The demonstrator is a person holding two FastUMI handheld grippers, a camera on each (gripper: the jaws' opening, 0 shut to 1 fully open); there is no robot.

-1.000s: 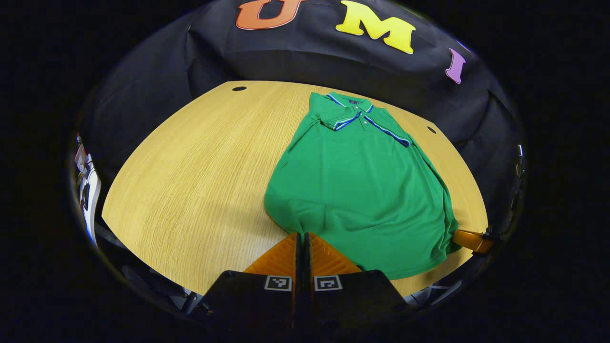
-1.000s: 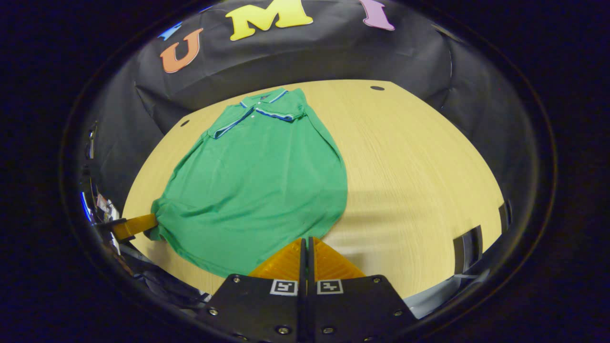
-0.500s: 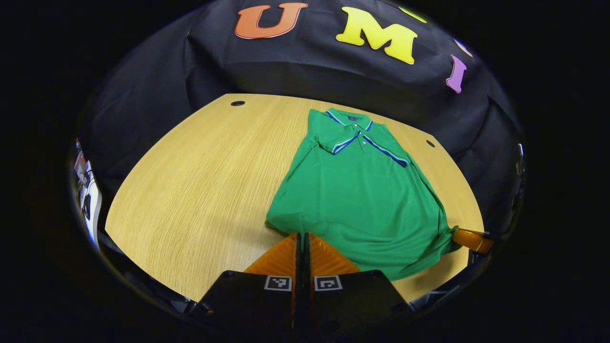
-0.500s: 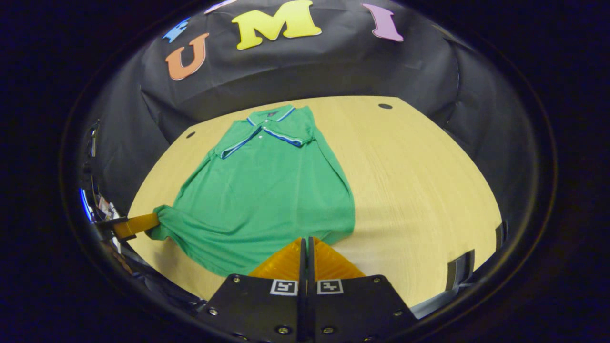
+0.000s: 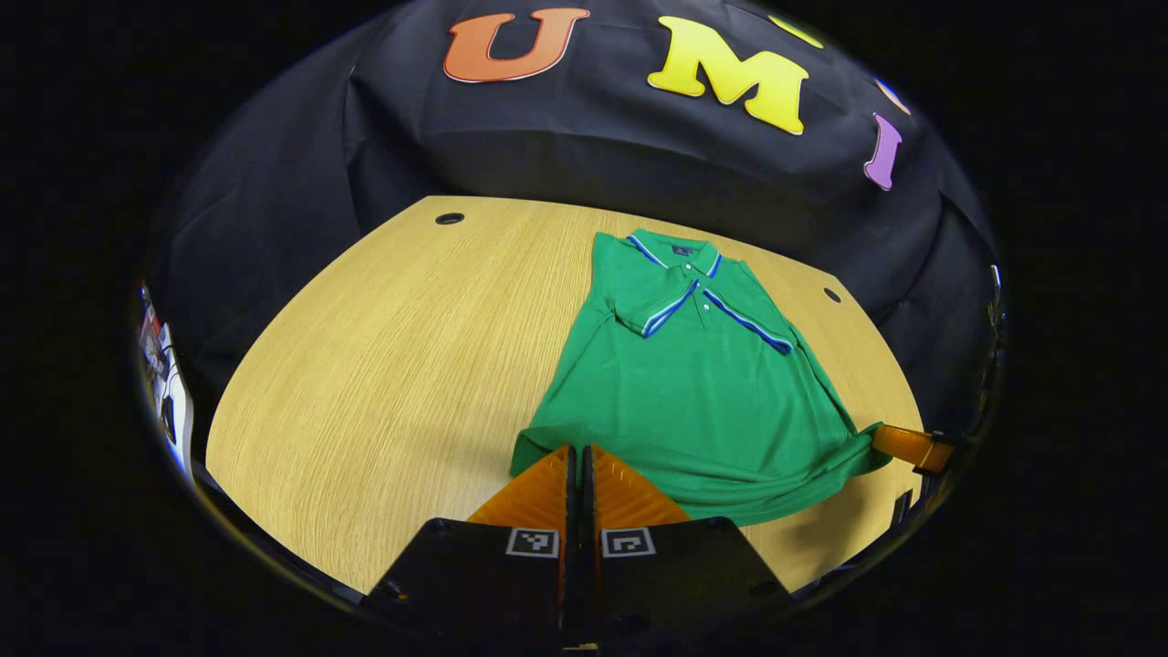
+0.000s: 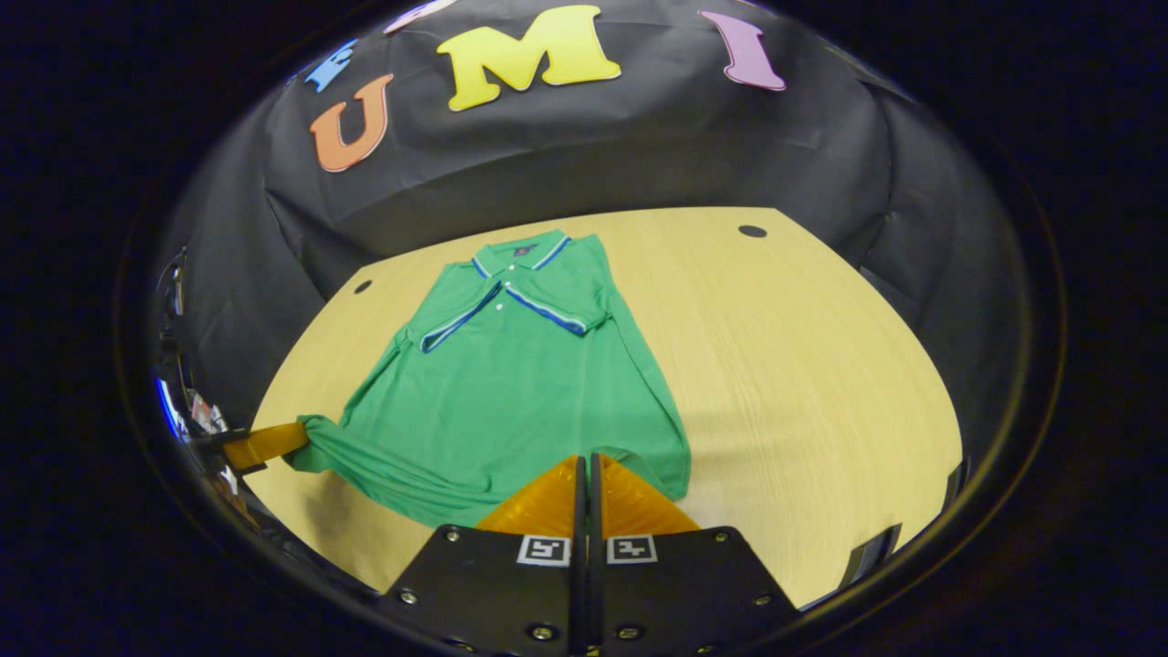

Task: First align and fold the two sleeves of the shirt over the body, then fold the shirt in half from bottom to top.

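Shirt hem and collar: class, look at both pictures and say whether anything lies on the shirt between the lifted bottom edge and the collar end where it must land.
Nothing visible does. The shirt lies bare from both claws up to the collar.

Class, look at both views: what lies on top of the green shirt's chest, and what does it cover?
Both sleeves lie folded over the shirt below the collar, striped cuffs nearly meeting. The chest fabric beneath them is hidden. Under the shirt is the wooden table.
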